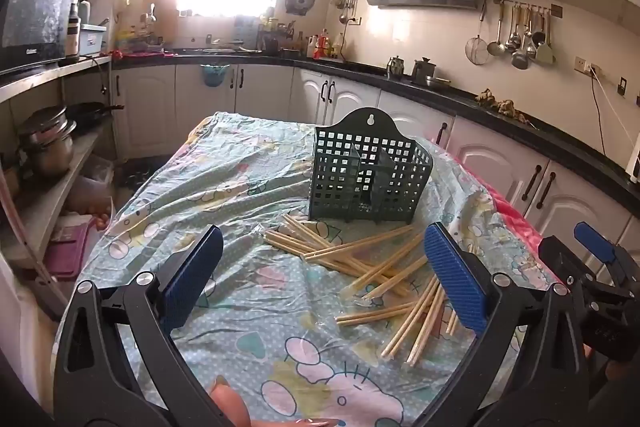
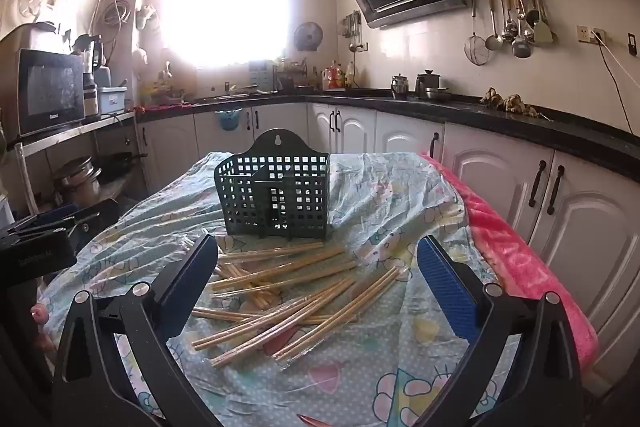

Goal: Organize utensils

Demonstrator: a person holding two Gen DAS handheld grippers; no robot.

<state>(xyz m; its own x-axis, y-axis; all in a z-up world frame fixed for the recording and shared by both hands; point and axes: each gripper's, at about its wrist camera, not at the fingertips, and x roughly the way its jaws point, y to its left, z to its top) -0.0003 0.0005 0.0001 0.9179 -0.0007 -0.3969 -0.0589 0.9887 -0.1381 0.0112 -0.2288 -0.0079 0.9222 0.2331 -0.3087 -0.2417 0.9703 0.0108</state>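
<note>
**Both grippers spread, chopsticks not yet touched**

I have the left gripper and the right gripper hanging over the table, each with its jaws spread wide and nothing between the pads. The chopsticks lie loose in a crossed heap on the cloth, just in front of the green basket, which stands upright and looks empty through its grid walls.

As I judge it, the step is a first pick. I would go for a stick at the edge of the heap, one lying clear of the others, and turn the jaws across its length so the pads close on its sides. Some sticks seem to sit in clear wrappers, which may slip, so I would grip near the middle. Crossed sticks could drag along if I take one from underneath.

The left view shows the heap off to its right, partly behind the right-hand finger, and the other gripper at the frame edge. The right view has the heap centred between its fingers and shows the basket's divider more plainly.
</note>
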